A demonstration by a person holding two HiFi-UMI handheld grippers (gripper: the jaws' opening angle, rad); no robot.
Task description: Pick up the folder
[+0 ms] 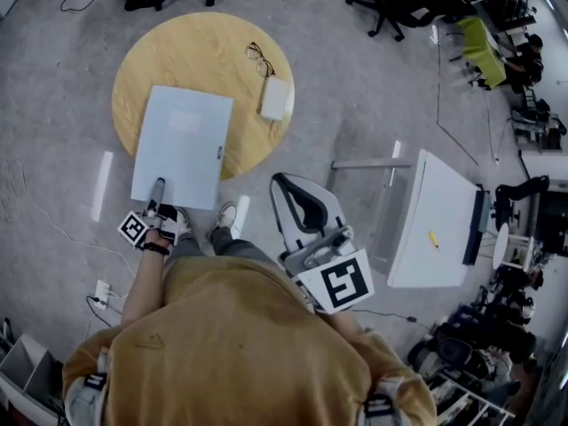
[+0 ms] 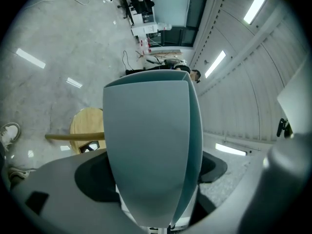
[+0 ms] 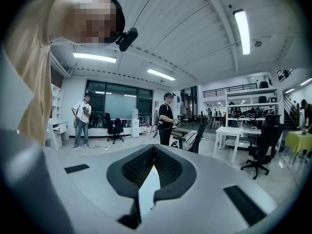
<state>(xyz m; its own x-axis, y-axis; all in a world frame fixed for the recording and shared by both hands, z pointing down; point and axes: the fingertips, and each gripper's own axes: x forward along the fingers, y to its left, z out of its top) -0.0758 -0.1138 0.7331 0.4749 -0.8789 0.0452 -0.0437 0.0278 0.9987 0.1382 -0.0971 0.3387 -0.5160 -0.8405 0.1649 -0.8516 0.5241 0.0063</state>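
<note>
A pale blue folder [image 1: 182, 145] lies flat on the round wooden table [image 1: 164, 56], its near edge hanging over the table's rim. My left gripper [image 1: 160, 189] is at that near edge, turned on its side. In the left gripper view the folder [image 2: 151, 150] fills the middle, and the grey fingers [image 2: 53, 189] stand wide on either side without pressing on it. My right gripper [image 1: 277, 180] hangs off the table beside my body, over the floor. Its jaws [image 3: 154, 148] meet at the tips with nothing between them.
A pair of glasses [image 1: 259, 58] and a small white case [image 1: 275, 98] lie on the table's right side. A white desk [image 1: 435, 220] stands to the right, office chairs [image 1: 390, 7] at the back. A power strip [image 1: 102, 291] and cables lie on the floor at the left.
</note>
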